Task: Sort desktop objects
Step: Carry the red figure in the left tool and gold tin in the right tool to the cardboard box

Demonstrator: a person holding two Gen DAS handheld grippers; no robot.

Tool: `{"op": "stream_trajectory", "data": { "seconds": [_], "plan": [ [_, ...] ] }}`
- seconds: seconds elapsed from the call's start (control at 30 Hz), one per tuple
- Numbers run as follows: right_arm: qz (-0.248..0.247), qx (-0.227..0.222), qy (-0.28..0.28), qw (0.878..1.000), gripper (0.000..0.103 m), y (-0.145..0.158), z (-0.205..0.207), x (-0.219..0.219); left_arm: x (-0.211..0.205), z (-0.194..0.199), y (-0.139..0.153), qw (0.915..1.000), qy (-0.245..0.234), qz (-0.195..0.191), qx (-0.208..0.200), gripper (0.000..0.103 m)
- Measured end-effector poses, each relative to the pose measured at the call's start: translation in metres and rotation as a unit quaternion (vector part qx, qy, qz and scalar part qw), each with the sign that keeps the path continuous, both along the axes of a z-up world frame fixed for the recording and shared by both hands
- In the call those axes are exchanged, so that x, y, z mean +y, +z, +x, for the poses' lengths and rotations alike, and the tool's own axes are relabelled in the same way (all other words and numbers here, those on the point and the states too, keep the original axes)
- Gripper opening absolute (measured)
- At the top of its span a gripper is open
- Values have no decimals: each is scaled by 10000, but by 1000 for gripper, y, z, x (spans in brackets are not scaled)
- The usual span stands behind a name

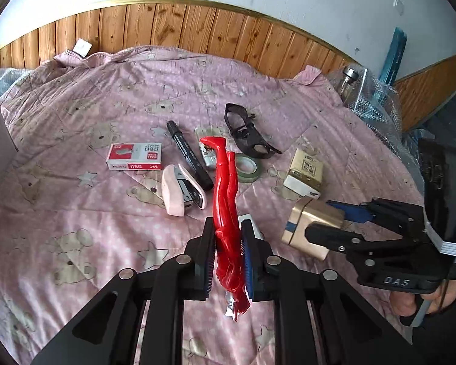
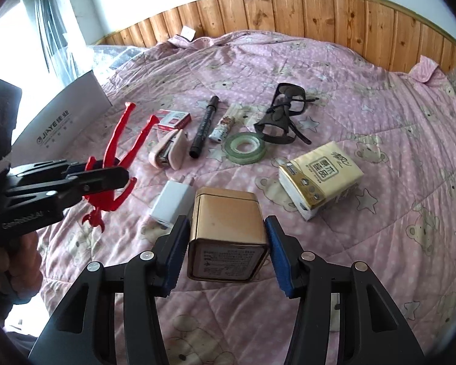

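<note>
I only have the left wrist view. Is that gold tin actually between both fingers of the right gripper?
Observer: Yes, the gold tin lies between both fingers of the right gripper; I cannot tell whether the pads press it.
Operator: What's the white thing next to it?
Observer: A white charger, lying on the quilt beside the tin.
Operator: And the pale panel at far left?
Observer: A white box with printed lettering on its side.

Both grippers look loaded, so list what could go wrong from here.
1. The left gripper pinches the red figure only at its torso; the long legs could snag the marker or tape.
2. The right gripper's pads flank the gold tin with gaps showing, so it may slip when lifted.
</note>
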State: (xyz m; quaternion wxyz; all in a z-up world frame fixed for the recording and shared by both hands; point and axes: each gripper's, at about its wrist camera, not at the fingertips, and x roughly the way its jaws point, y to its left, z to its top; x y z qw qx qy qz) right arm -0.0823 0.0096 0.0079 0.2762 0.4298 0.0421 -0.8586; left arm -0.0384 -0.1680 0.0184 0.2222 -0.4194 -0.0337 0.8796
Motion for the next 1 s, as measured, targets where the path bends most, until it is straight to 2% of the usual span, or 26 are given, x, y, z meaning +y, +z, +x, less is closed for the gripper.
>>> {"op": "stream_trajectory", "data": {
  "seconds": [0.27,1.0],
  "plan": [
    [98,110,105,9998,53,16,11,-32,-27,9,9,9997,195,-140,78,16],
    [267,617,675,9955,53,74,20,-169,-149,26,54,9948,786,-387,527,17]
  ]
}}
